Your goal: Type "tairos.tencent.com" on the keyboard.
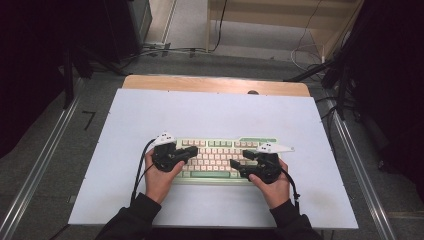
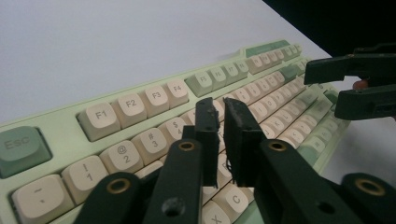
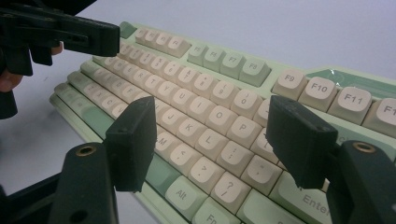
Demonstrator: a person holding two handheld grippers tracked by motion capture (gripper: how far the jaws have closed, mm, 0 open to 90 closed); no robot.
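Nearest the person, two sleeved forearms come up from the table's front edge, each hand holding a black gripper over a pale green keyboard [image 1: 220, 159] with cream keys. The keyboard lies flat on the white table top [image 1: 210, 112], a little toward the person's side of its middle, its long side running across. The left gripper [image 1: 191, 150] hovers above the keyboard's left end; in the left gripper view its jaws stand drawn together with only a thin slit between the pads and nothing in it, poised over the letter rows below the number keys. The right gripper [image 1: 237, 166] hangs over the right half of the keyboard; in the right gripper view its jaws stand wide apart, empty, framing the keys around L and P. Beyond the keyboard the white top lies bare up to a wooden strip [image 1: 215, 84] along the table's far edge.
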